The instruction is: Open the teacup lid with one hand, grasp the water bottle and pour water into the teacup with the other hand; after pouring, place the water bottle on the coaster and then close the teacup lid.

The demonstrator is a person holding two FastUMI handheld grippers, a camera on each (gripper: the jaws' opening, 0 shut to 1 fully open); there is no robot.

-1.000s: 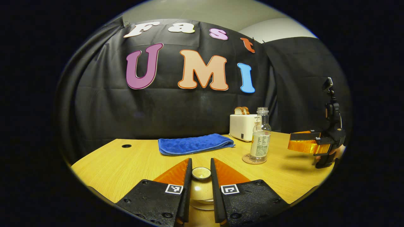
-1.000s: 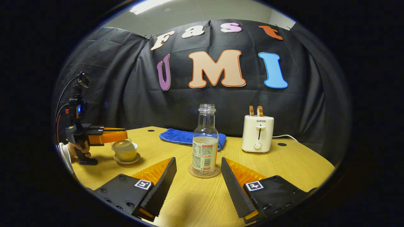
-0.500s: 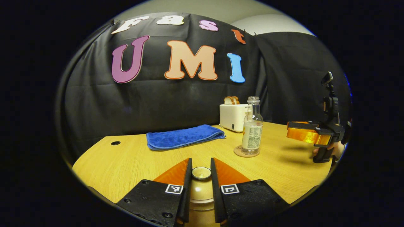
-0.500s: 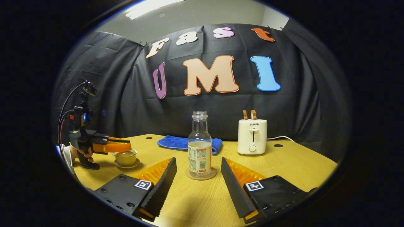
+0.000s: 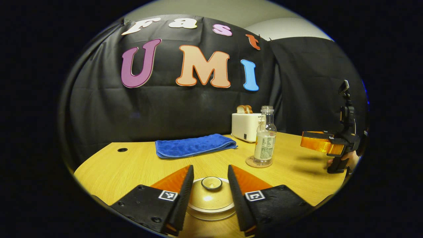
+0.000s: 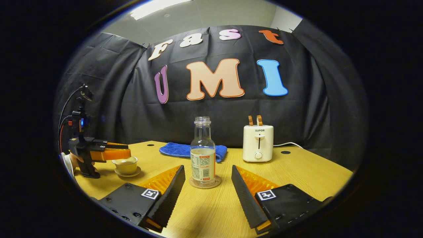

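While the wooden surface (image 6: 307, 172) is lying wide and bare toward its right edge, the water bottle (image 6: 202, 148) is standing upright on its coaster (image 6: 205, 183), with the blue towel (image 6: 180, 149) and the toaster (image 6: 258, 142) sitting farther back by the booth's wall. The right claw (image 6: 206, 185) is hovering with its fingers spread wide, the bottle ahead between them, gripping nothing. Over at the left edge, the left claw (image 5: 211, 185) is sitting partly open astride the teacup lid (image 5: 211, 195); the lid's knob (image 5: 211, 182) is showing free in the gap, no finger touching it. The lid is resting on the teacup (image 6: 125, 164), which is standing on its saucer (image 6: 127, 172), well apart from the bottle.
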